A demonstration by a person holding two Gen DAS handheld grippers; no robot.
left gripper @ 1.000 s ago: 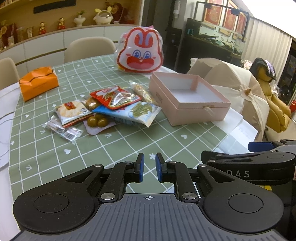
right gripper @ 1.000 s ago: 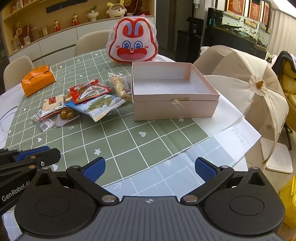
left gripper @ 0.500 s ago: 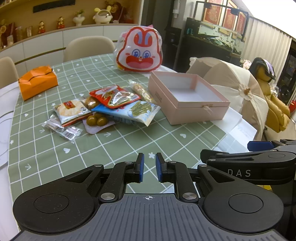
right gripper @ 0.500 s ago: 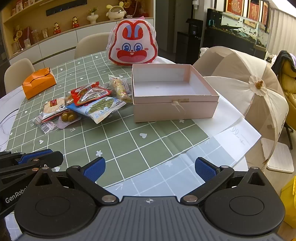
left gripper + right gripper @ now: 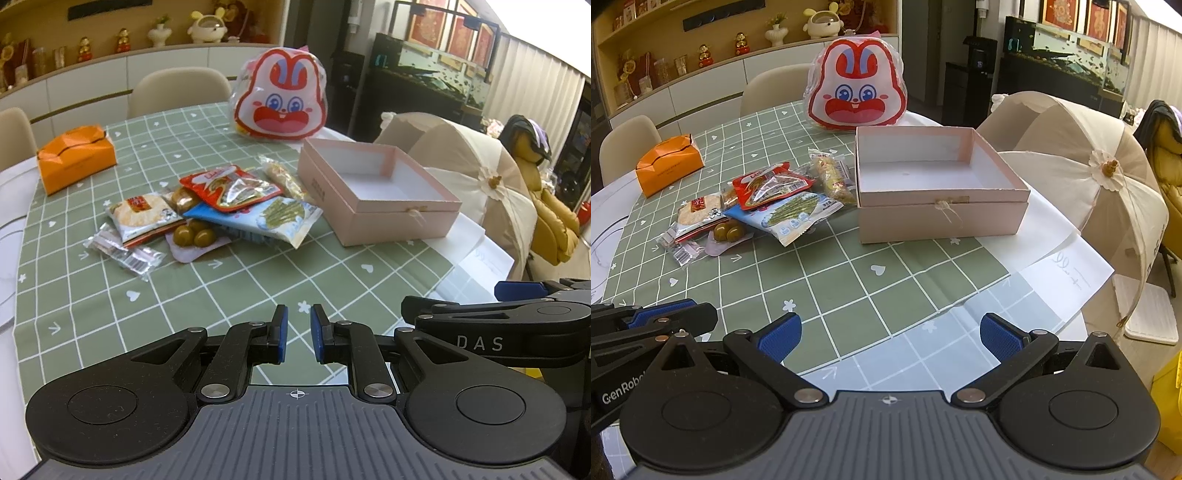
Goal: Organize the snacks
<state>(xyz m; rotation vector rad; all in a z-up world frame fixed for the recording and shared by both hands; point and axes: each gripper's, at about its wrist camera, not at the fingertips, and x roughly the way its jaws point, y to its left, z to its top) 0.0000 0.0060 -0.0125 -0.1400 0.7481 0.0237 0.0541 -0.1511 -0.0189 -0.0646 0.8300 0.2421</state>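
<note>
Several snack packets lie in a loose pile (image 5: 207, 210) on the green checked tablecloth (image 5: 110, 302), left of an open, empty pink box (image 5: 373, 192). The pile (image 5: 764, 206) and the box (image 5: 934, 184) also show in the right wrist view. A red packet (image 5: 231, 188) lies on top of a blue one (image 5: 273, 218). My left gripper (image 5: 297, 332) hovers near the table's front edge, its jaws nearly together with nothing between them. My right gripper (image 5: 890, 336) is wide open and empty, beside the left one, facing the box.
A red-and-white rabbit-face bag (image 5: 280, 103) stands behind the box. An orange tissue box (image 5: 75, 158) sits at the far left. White paper sheets (image 5: 1052, 273) lie at the table's right edge. Beige chairs (image 5: 177, 88) and a folded cream parasol (image 5: 1089, 177) surround the table.
Both grippers have drawn back and up a little, so the table looks slightly farther. The jaws have not changed and nothing on the table has moved.
</note>
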